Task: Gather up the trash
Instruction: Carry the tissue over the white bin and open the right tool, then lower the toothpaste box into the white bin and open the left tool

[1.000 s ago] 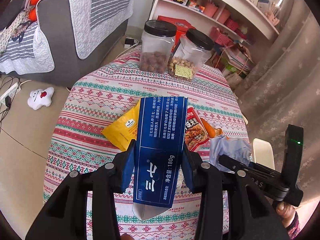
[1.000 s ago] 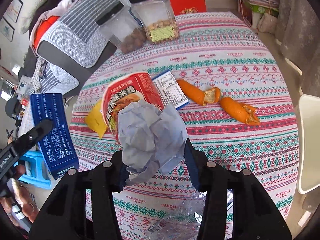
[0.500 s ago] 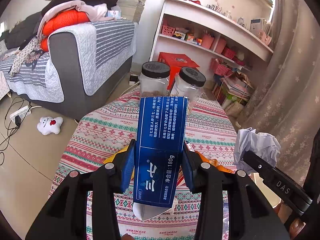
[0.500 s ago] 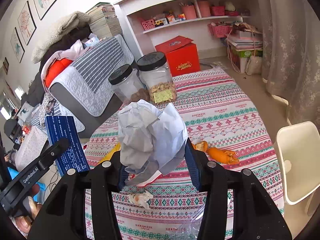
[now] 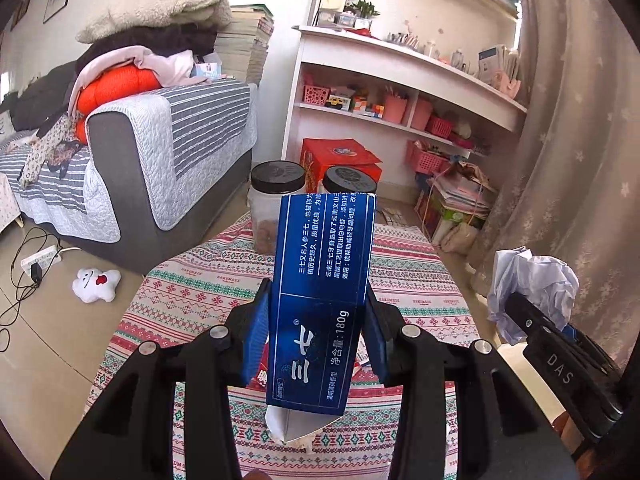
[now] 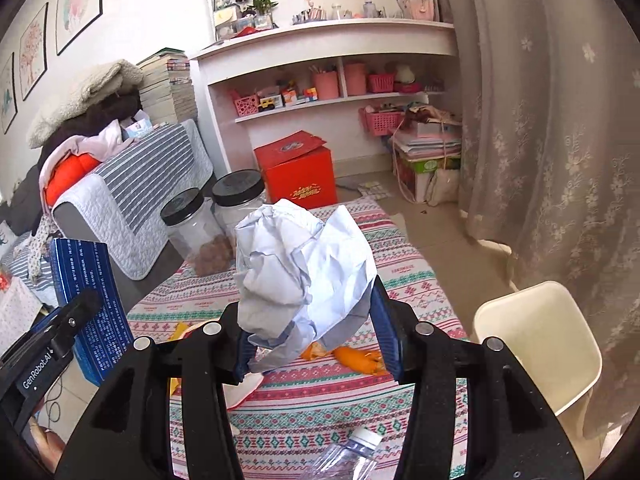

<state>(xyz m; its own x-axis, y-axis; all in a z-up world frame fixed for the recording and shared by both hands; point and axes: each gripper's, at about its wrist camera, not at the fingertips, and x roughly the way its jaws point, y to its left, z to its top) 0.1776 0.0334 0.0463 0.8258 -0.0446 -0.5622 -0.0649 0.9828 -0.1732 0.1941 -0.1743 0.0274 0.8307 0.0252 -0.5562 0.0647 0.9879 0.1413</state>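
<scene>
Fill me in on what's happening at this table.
A person is clearing trash with a handheld gripper in each hand. The left gripper is clamped on a blue box; the right gripper is clamped on a crumpled paper ball. Both are held up above the table. Orange peels, a plastic bottle and some wrappers lie on the tablecloth, uncollected. Two black-lidded jars stand at the far edge.

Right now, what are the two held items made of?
Blue toothpaste box in the left gripper: glossy printed cardboard, crisp folded edges, white inner flap. Crumpled ball in the right gripper: matte white paper, sharp creases.
</scene>
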